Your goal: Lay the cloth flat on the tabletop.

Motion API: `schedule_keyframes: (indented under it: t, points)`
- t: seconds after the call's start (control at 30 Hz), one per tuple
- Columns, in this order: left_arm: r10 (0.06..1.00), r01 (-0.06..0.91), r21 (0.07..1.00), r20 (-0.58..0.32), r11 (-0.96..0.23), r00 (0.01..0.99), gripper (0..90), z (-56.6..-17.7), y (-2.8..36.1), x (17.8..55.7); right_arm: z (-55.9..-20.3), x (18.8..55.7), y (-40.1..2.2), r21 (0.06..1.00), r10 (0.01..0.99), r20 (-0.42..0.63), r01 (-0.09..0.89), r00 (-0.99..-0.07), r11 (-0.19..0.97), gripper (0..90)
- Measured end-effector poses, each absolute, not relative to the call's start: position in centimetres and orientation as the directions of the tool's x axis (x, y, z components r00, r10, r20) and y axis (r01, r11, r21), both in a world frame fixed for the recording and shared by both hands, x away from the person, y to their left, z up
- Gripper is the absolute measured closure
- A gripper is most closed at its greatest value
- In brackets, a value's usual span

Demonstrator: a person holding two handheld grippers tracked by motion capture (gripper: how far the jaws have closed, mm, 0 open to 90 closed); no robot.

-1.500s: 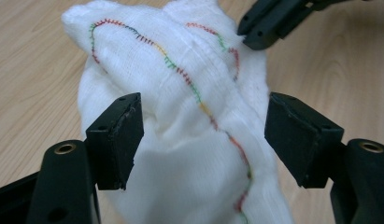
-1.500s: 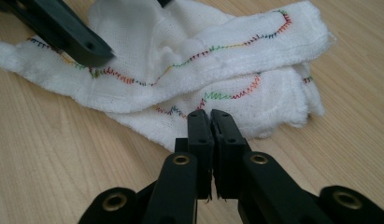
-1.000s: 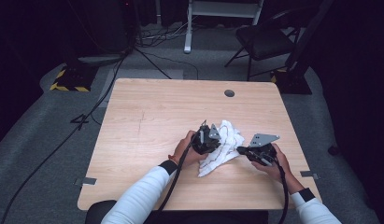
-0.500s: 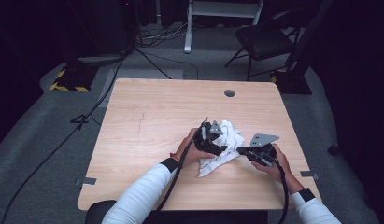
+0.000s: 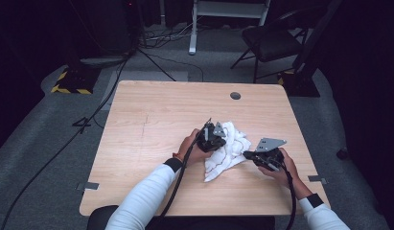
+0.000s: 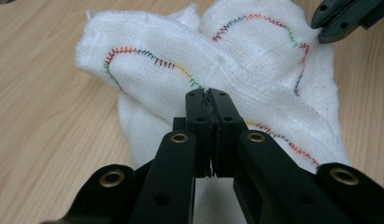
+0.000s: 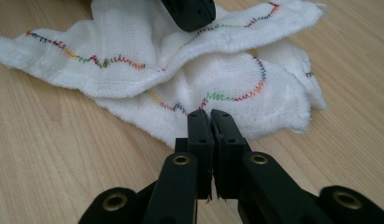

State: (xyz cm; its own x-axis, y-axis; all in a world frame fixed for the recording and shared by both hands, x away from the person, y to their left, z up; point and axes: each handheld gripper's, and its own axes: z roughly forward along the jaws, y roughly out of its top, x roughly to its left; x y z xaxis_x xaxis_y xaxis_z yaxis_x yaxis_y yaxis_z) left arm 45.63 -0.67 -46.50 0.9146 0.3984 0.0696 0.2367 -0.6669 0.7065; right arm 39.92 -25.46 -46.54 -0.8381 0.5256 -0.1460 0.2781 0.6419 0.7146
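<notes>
A white cloth [image 5: 230,143] with multicolour zigzag stitching lies crumpled on the wooden table [image 5: 151,124]. My left gripper [image 5: 221,138] sits at the cloth's left side. In the left gripper view its jaws have just been closing and now meet on a stitched fold [image 6: 208,93] of the cloth [image 6: 147,65]. My right gripper [image 5: 246,154] is at the cloth's right edge. In the right gripper view it [image 7: 207,113] is shut on the hem of the cloth [image 7: 227,79]. Each gripper view also shows the other gripper's tip, the right one [image 6: 344,18] and the left one [image 7: 189,11].
A round cable hole [image 5: 235,96] is near the table's far edge. Behind the table stand a black chair [image 5: 271,40] and a white frame [image 5: 228,9]. Cables and a yellow-black striped block [image 5: 70,81] lie on the floor at the left.
The left gripper has shifted slightly on the cloth, and the folds beside it have changed shape. The right gripper and its hand have stayed where they were.
</notes>
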Motion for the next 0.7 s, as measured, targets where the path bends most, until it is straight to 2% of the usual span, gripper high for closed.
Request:
schedule_keyframes:
  t: [0.3, 0.7]
  points:
    - [0.455, 0.251, 0.763, 0.063, -0.596, 0.888, 88.3, -44.3, 3.8, 45.6, -46.0, 39.9, -26.1, 0.734, 0.542, -0.143, 0.279, -0.828, 0.619, 87.4]
    - [0.517, 0.284, 0.758, 0.081, -0.587, 0.852, 88.3, -43.5, 9.0, 44.3, -45.0, 39.1, -27.6, 0.761, 0.569, -0.109, 0.3, -0.815, 0.575, 87.5]
